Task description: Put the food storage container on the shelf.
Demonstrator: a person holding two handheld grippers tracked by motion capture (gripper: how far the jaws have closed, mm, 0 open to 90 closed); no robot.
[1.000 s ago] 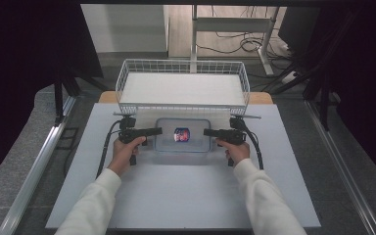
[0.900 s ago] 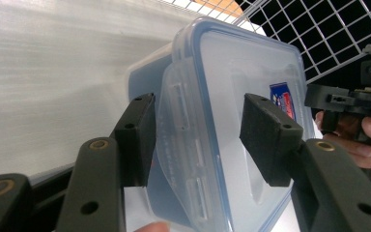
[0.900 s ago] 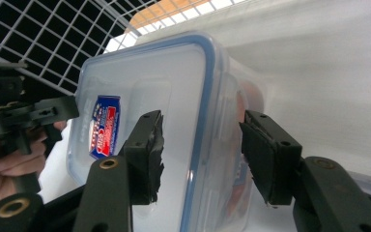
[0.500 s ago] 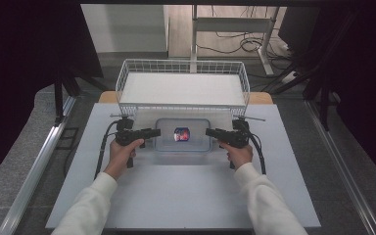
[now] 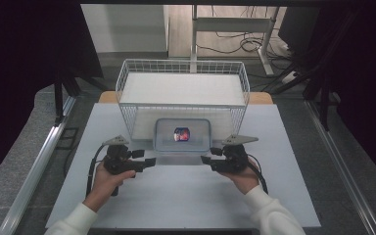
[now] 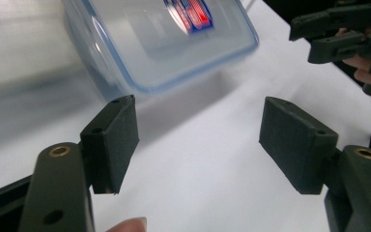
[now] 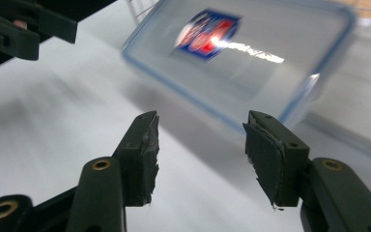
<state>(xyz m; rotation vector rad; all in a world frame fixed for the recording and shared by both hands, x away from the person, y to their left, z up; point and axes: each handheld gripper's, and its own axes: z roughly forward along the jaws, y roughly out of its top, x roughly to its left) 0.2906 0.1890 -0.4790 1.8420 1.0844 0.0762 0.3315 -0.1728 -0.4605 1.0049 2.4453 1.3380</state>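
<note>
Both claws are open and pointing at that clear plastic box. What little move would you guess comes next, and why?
Probably both close in on the clear box. It sits on the table against the wire basket, and the left gripper and right gripper flank its near corners, jaws open, touching nothing. They would need to reach the box before gripping it.

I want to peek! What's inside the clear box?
Through the clear box lid shows one small red-and-blue thing, maybe a label or packet; blur hides which. Whatever lies beneath it is covered.

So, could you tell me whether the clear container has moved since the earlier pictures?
Yes. The clear container has slid away from the person, so its far edge now meets the wire basket's front wall, where a gap was before.
</note>
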